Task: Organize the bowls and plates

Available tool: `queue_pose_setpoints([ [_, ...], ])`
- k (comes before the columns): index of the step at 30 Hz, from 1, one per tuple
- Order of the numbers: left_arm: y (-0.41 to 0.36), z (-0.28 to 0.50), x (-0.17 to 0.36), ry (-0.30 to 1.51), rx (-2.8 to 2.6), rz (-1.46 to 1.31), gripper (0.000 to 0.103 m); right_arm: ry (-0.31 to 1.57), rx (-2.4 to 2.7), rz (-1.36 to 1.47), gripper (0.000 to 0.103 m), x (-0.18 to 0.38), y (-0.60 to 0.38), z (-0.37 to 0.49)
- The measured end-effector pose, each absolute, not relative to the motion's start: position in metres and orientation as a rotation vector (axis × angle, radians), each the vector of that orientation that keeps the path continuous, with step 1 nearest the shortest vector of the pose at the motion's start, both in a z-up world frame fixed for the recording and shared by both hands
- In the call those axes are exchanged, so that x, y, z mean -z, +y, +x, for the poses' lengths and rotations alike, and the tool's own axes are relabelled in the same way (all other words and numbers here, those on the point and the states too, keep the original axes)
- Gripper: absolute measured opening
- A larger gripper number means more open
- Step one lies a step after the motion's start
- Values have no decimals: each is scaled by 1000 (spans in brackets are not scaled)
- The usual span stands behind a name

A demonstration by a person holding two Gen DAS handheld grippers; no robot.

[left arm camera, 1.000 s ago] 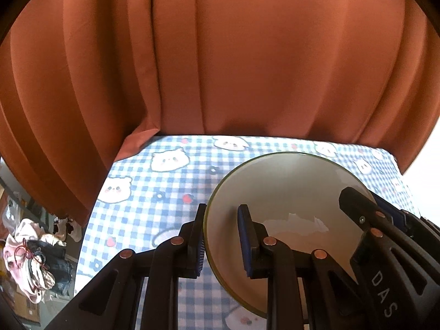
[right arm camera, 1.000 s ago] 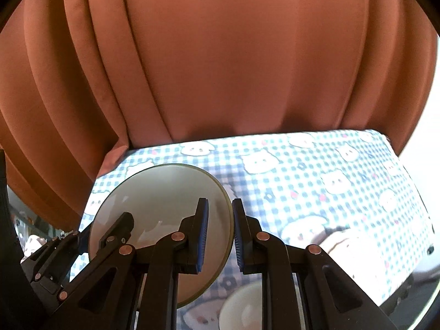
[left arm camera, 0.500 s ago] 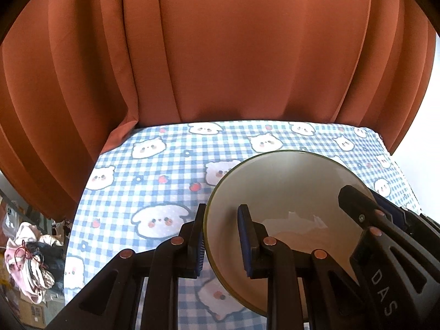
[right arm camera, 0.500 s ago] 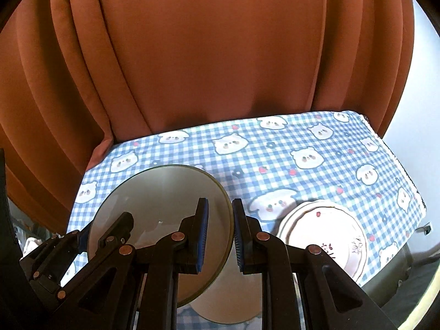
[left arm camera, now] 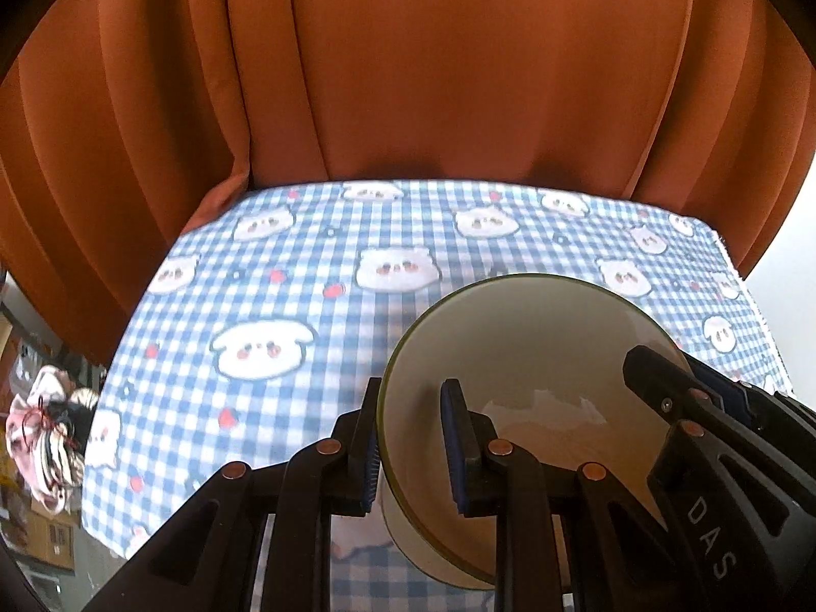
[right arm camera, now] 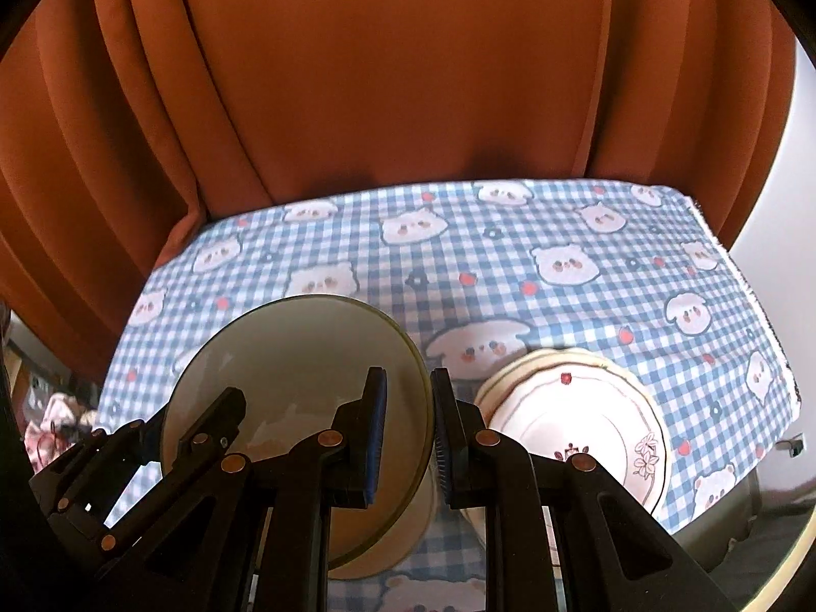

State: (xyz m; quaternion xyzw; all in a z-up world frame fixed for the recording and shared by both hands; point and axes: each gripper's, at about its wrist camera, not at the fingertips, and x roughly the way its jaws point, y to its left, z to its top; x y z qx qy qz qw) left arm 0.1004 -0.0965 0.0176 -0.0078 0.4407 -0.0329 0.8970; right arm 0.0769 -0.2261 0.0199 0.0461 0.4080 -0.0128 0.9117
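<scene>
Both grippers, left and right, still clamping round beige green-rimmed plate, now lowered left of floral plate stack; placement imminent.

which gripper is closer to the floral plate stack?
Right. The right gripper grips the bowl rim on the side next to the floral plate stack; the left gripper grips the far rim.
</scene>
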Motion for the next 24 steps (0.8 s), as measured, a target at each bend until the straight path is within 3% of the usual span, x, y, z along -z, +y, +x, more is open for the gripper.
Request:
queue_pose_setpoints([
  [24, -96, 88, 35, 1058, -62, -52, 19, 998, -106, 23, 21, 38, -227, 83],
])
